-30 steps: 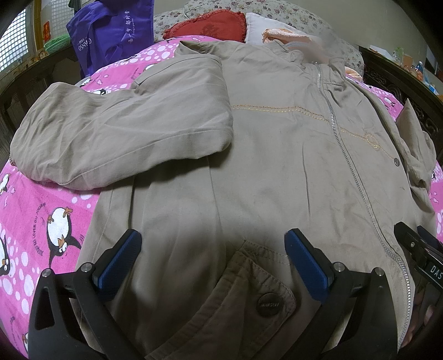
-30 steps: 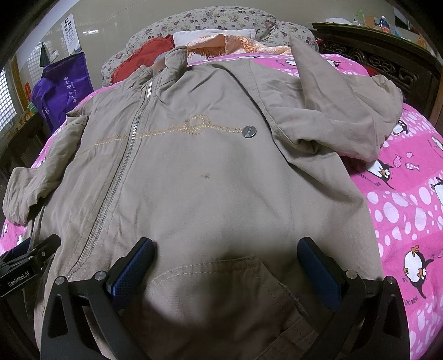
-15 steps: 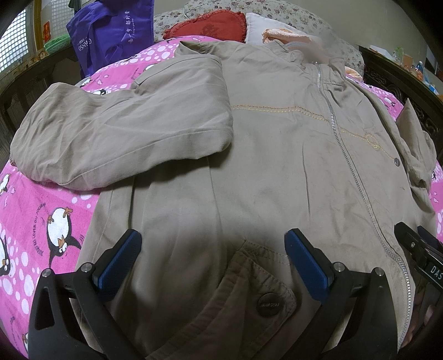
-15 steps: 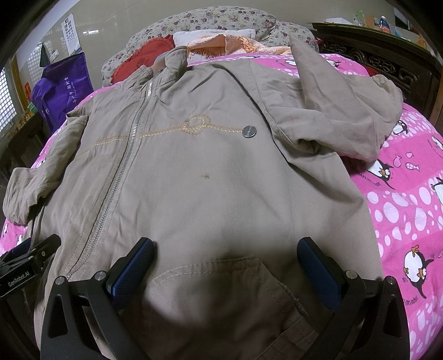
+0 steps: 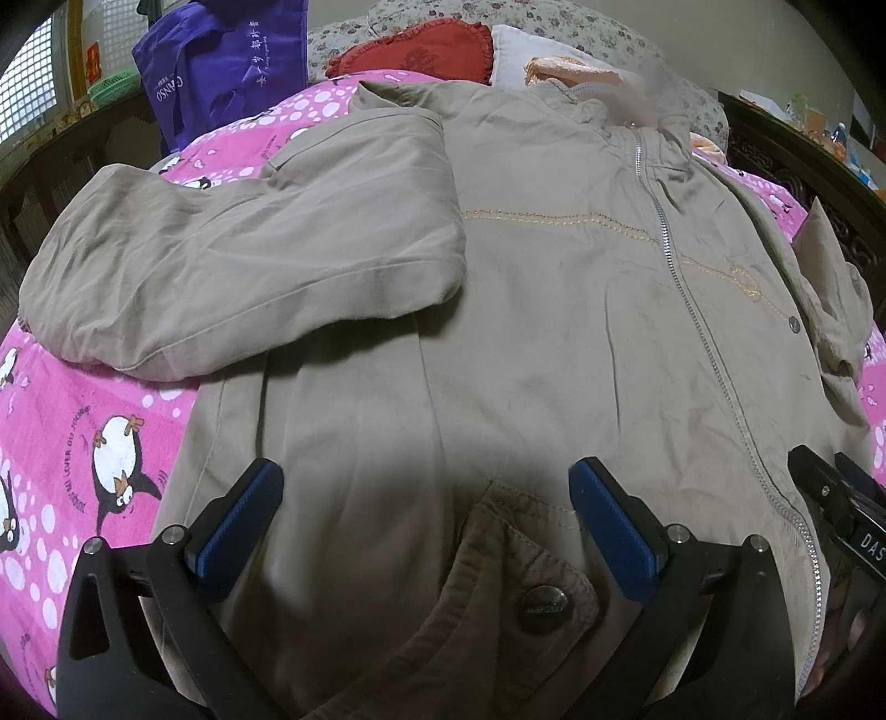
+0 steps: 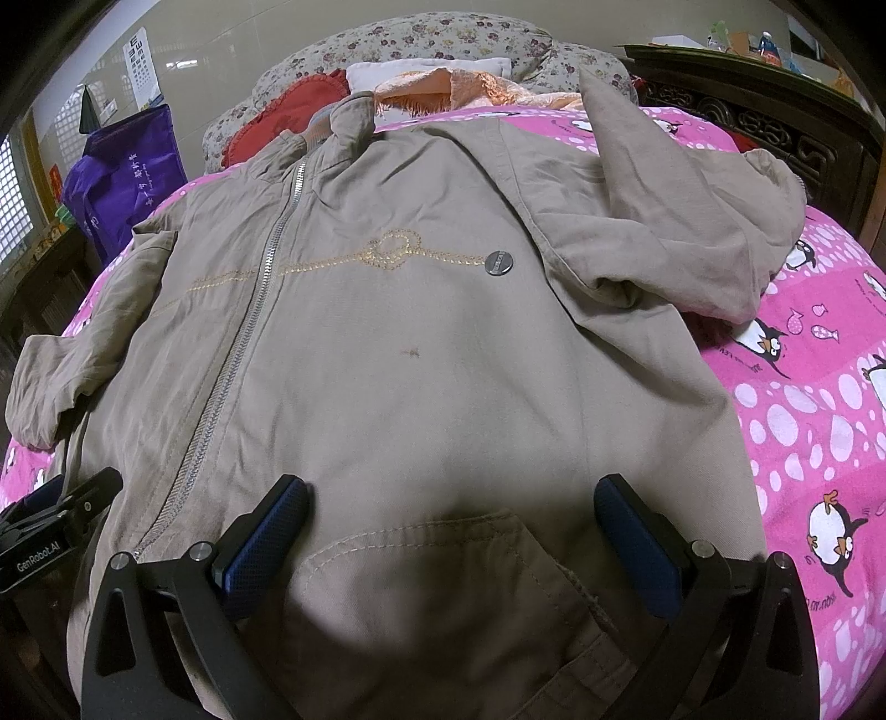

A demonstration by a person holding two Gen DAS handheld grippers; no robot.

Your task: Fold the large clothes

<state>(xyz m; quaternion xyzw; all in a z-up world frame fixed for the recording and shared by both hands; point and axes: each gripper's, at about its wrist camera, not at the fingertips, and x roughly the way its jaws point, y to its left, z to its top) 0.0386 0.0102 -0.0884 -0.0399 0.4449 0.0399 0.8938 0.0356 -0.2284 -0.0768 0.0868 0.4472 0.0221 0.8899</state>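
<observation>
Hovering over the bottom edge of a tan jacket (image 5: pixel 554 343), my left claw (image 5: pixel 426 515) stands wide open with nothing between its blue pads (image 5: pixel 609 531), and my right claw (image 6: pixel 451 531) does the same over the jacket's other half, its pads (image 6: pixel 266 537) spread just as far and gripping nothing. The jacket lies face up, zipped, on a pink bedspread (image 6: pixel 819 421) printed with penguins and white spots. Nearest my left claw, a pocket flap with a metal snap (image 5: pixel 544 609) sits between the fingers; nearest my right, a stitched pocket edge (image 6: pixel 421 531) curves across the cloth. Part of the right claw's black body shows at the jacket's zipper side in the left view, and the left claw's body shows likewise in the right view. Farther up the jacket, the zipper (image 6: pixel 232 365) runs to the collar, crossed by a line of yellow stitching with a knot pattern (image 6: pixel 393 249) and a second snap (image 6: pixel 498 261). One sleeve (image 5: pixel 238 266) is folded across the jacket's chest; the other sleeve (image 6: pixel 681 232) lies bunched beside the jacket on the bedspread. Beyond the collar rest a red cushion (image 5: pixel 415 50), a peach cloth (image 6: pixel 476 88) and a flowered pillow (image 6: pixel 421 39). A purple bag (image 5: pixel 221 66) stands off the jacket's folded-sleeve side.
</observation>
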